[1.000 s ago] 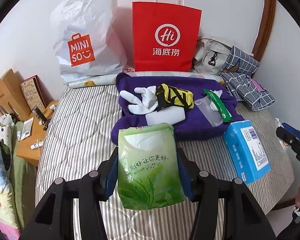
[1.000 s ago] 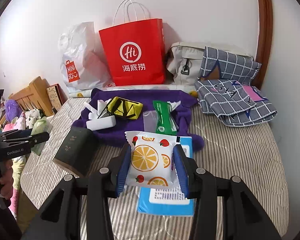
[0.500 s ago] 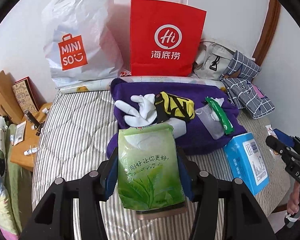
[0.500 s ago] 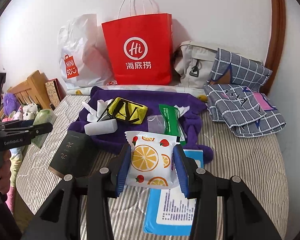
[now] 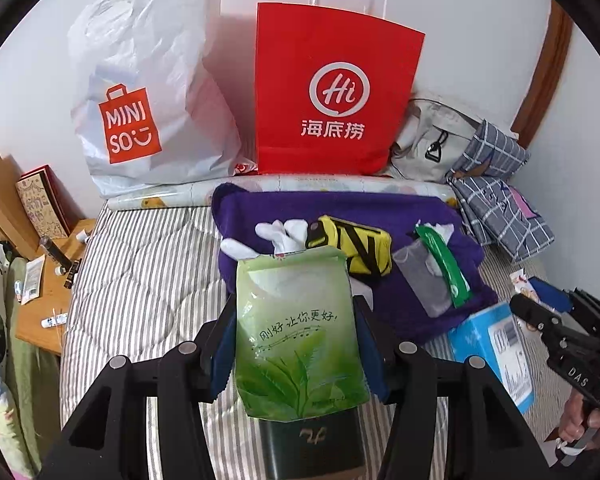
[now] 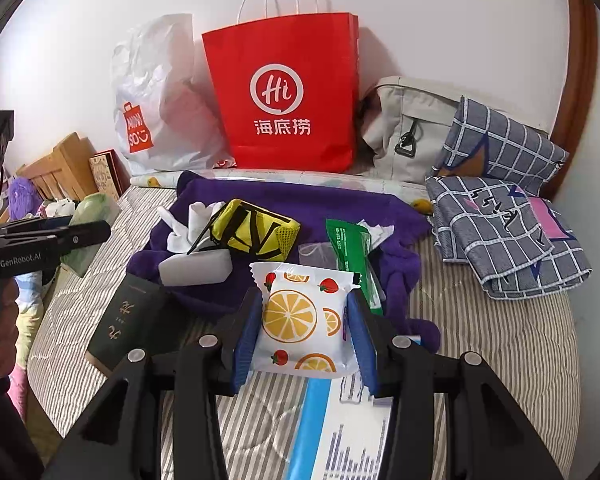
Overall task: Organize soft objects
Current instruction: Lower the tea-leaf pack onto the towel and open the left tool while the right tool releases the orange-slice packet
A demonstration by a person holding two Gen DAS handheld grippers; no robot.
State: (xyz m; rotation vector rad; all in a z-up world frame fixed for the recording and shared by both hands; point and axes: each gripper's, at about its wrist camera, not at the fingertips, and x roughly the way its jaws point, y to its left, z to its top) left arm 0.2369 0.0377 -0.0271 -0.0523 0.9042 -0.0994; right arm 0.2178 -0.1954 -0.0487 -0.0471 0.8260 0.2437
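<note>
Two packs were in my grip at once. My left tongs (image 5: 296, 344) were clamped on the sides of a green pack (image 5: 298, 332), held upright above the near edge of the bed (image 5: 140, 280), with a dark box (image 5: 312, 446) just under it. My right tongs (image 6: 306, 328) were clamped on a fruit-print pack (image 6: 304, 320), held over a blue box (image 6: 340, 432) lying on the stripes. I pinched each by its flanks so the soft filling would not fold or slip. Beyond them, a purple towel (image 6: 320, 204) carried the loose soft things: white gloves (image 6: 192, 224), a yellow pouch (image 6: 256, 232) and a green sachet (image 6: 350, 248). Against the far wall stood a red bag (image 6: 288, 92) with its mouth up and a white bag (image 6: 156, 96) to its left, which I judged the likely homes for both packs.
</note>
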